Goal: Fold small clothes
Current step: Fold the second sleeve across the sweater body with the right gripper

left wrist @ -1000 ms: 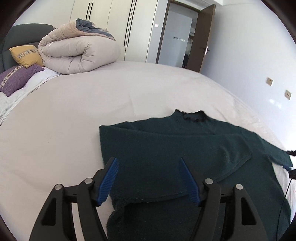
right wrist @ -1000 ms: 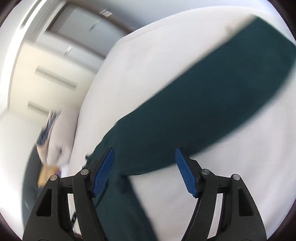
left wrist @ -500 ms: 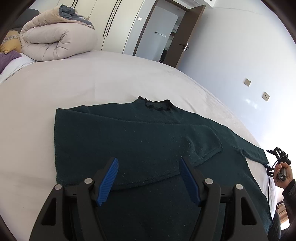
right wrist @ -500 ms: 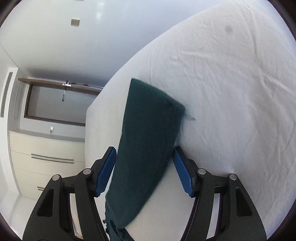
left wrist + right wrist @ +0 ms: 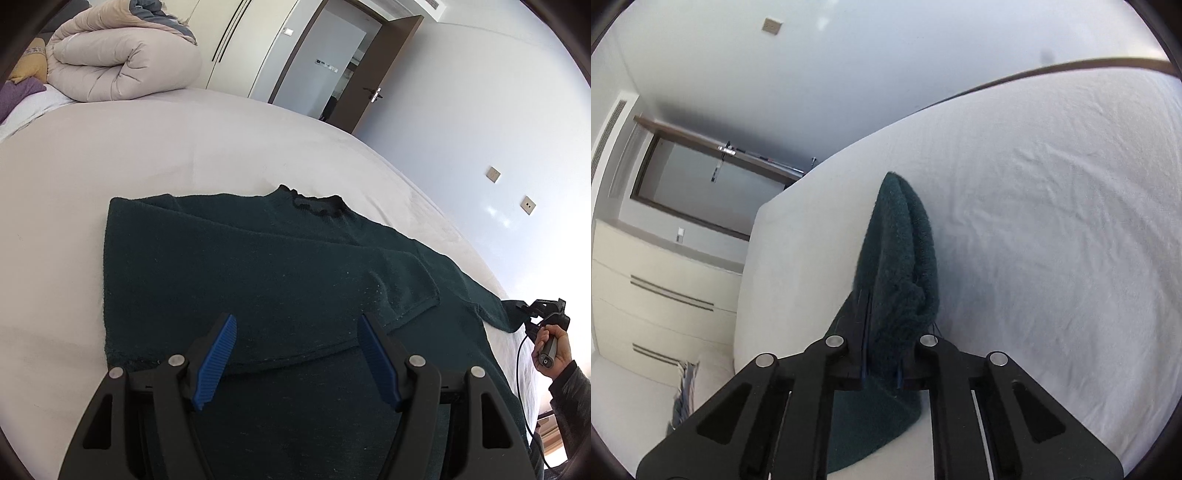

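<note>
Taking the dark green sweater as my landmark, it lies spread flat on the white bed, collar pointing away from me. Far off to its upper left, at the head of the bed, sits a rolled beige duvet, with a yellow pillow and a purple pillow beside it. The sweater's left sleeve is folded in across the body.

My left gripper hovers over the sweater's near part with its blue pads well apart and nothing clamped between them; I cannot tell whether they touch the cloth below. Beyond the sweater stands an open brown door.

At the sweater's right end, the other sleeve stretches out, and my right gripper has just snapped closed on it: the pads pinch the bunched cuff, which sticks up past the fingertips. In the left view my right hand shows just beside that sleeve end.
</note>
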A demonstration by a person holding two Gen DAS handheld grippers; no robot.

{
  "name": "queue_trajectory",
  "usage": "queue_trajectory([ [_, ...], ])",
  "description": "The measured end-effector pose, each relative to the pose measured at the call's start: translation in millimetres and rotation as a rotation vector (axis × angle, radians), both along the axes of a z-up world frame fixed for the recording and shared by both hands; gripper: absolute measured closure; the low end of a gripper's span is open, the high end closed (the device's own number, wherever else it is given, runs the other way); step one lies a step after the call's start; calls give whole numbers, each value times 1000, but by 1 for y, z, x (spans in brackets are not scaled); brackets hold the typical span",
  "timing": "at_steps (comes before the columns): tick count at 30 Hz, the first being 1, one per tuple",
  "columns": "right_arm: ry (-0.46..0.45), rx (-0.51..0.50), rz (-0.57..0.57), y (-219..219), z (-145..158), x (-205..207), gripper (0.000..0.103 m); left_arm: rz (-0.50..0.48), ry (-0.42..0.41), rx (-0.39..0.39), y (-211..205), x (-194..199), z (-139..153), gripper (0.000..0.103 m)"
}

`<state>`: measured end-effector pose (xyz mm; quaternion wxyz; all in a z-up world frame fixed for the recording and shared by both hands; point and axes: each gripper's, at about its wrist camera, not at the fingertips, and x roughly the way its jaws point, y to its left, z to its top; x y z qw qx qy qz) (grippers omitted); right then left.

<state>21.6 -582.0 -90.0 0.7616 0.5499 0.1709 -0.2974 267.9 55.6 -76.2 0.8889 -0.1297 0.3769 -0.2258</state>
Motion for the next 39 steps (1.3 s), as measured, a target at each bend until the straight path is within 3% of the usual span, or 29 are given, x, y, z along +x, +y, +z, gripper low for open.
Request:
queue_trajectory([
  [2,18,-82,81,25,22,29,94,2,1,-19,2,-1,1,26],
  [5,26,-200,287,97,57,89,94,-5,12,-70,5,0,2,24],
  [8,37,-367,527,202,87,150,94,-14,42,-142,8,3,1,23],
  [11,57,-506,768,324,94,197,94,-22,78,-233,13,6,-1,23],
  [14,108,-629,933,429,74,222,94,-35,128,-350,16,9,-7,23],
  [19,227,-634,1098,533,-7,274,94,-61,217,-494,9,14,-20,23],
  [21,279,-618,1132,532,-44,294,90,-68,240,-497,3,14,-23,23],
  [23,279,-607,1148,524,-58,294,84,-73,253,-497,-1,14,-24,20],
  [25,234,-602,1156,518,-54,286,54,-76,267,-516,-4,13,-25,14],
  [26,208,-568,1160,519,-54,283,31,-75,271,-519,-6,12,-25,11],
  [27,183,-546,1153,513,-50,264,28,-72,275,-513,-8,11,-24,11],
  [31,149,-498,1158,479,-39,222,28,-68,290,-446,-25,8,-21,10],
  [34,87,-338,1114,439,-46,169,28,-53,339,-400,-46,14,-23,11],
  [36,15,-223,1065,408,-57,146,28,-59,361,-312,-65,20,-22,15],
  [39,-98,-114,1028,382,-68,131,29,-63,396,-175,-92,30,-20,29],
])
